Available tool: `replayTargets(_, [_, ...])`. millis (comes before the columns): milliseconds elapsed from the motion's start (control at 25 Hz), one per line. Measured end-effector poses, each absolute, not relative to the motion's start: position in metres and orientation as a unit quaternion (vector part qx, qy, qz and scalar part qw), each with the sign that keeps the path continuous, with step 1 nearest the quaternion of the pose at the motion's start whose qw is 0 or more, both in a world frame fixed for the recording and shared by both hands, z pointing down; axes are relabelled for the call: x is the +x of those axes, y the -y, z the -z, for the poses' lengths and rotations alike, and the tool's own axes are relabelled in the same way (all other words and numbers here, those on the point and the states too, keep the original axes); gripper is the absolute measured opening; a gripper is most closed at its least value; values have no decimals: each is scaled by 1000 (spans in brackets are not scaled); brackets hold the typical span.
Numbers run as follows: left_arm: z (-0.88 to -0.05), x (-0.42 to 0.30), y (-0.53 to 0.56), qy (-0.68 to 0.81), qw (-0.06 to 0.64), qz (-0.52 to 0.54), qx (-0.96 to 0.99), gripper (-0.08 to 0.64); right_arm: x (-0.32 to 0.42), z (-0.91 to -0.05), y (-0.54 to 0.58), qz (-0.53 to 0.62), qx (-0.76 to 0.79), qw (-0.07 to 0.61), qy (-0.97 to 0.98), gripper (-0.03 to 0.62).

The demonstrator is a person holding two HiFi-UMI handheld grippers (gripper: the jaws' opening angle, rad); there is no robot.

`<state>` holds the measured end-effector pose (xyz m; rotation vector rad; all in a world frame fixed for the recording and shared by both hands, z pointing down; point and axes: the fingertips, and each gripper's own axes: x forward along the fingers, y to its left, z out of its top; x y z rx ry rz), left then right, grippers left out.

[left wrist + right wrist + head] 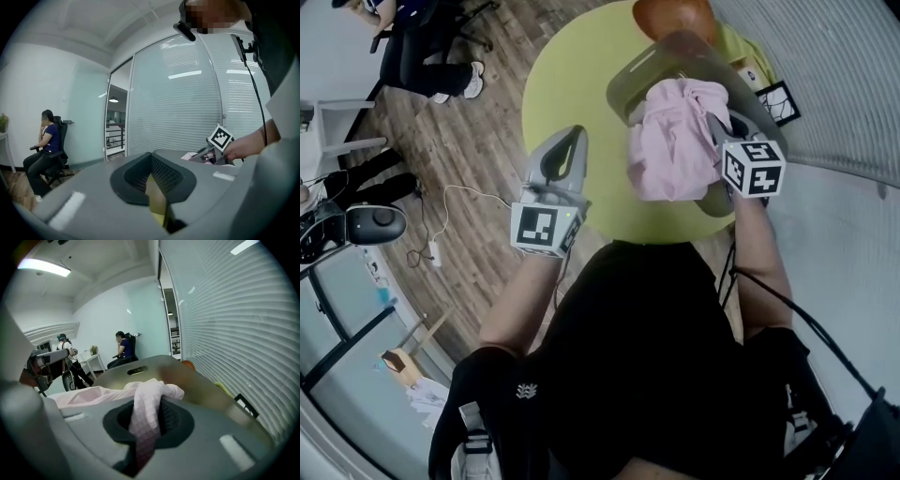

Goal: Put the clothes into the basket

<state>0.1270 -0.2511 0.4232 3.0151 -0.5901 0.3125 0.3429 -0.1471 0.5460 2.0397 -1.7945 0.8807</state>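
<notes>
Office corner round a lime-green table
Round table (577, 94) on wood floor (459, 131); seated person (431, 52) at ten o'clock, white cable (446, 202) at nine, slatted blinds (844, 75) at two

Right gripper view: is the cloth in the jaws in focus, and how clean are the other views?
Right gripper view: pink cloth sharp between the jaws, basket behind it smeared, blinds bowed by the lens. Head view: evenly lit, cloth clear, edges curved. Left gripper view: jaws soft, light streaks reflected on the glass wall.

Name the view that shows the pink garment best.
Head view: the whole bunched pink garment shows above the basket. Right gripper view shows only the pinched fold; left gripper view, a far sliver.
</notes>
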Motion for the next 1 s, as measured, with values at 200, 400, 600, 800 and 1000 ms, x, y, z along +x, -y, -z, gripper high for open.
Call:
replayTargets(200, [-422, 121, 258, 198, 29, -99, 975, 6, 336, -566, 146, -339, 701, 150, 609, 120])
replayTargets(400, [-419, 119, 255, 194, 28, -90, 976, 6, 329, -554, 151, -327, 701, 136, 619, 146])
replayTargets(600, [-403, 119, 252, 192, 22, -75, 978, 6, 330, -528, 150, -299, 715, 126, 619, 146])
replayTargets(800, [-388, 117, 246, 192, 14, -56, 980, 6, 330, -499, 141, -260, 728, 106, 626, 146])
replayTargets(1000, [-373, 114, 235, 188, 11, -39, 981, 6, 326, -459, 126, -196, 741, 66, 639, 146])
